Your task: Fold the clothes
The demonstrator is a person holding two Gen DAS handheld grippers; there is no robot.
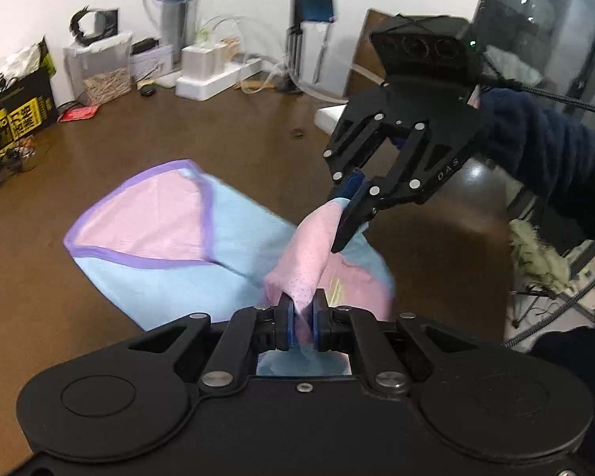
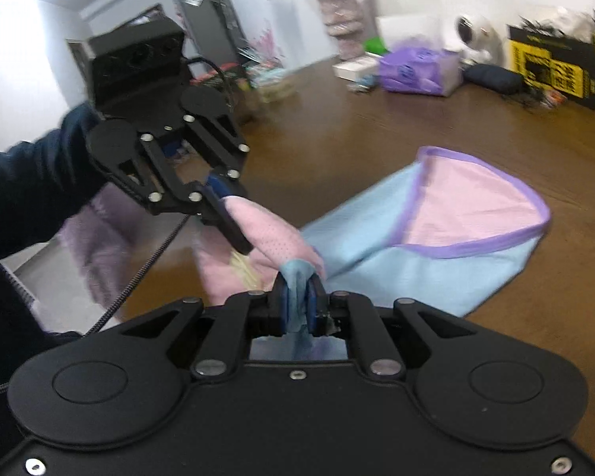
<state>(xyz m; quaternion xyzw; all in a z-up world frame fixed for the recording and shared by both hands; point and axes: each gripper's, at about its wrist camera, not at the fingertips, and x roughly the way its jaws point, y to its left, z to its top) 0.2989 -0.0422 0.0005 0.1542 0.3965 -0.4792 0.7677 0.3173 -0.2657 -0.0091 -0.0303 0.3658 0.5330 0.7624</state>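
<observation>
A light blue garment [image 1: 170, 273] with a pink inside and purple trim lies on the brown floor; it also shows in the right wrist view [image 2: 436, 273]. My left gripper [image 1: 302, 305] is shut on a pink edge of the garment, lifted off the floor. My right gripper [image 2: 299, 297] is shut on a blue and pink edge close by. Each gripper shows in the other's view, the right one [image 1: 347, 214] and the left one [image 2: 226, 214], both pinching the same raised strip of cloth between them.
Boxes, a yellow and black carton [image 1: 16, 115], a bottle [image 1: 178, 8] and white foam blocks [image 1: 214, 75] line the far wall. A purple bag [image 2: 412, 67] and a yellow and black box [image 2: 551, 67] stand along the wall. Brown floor [image 1: 218, 135] surrounds the garment.
</observation>
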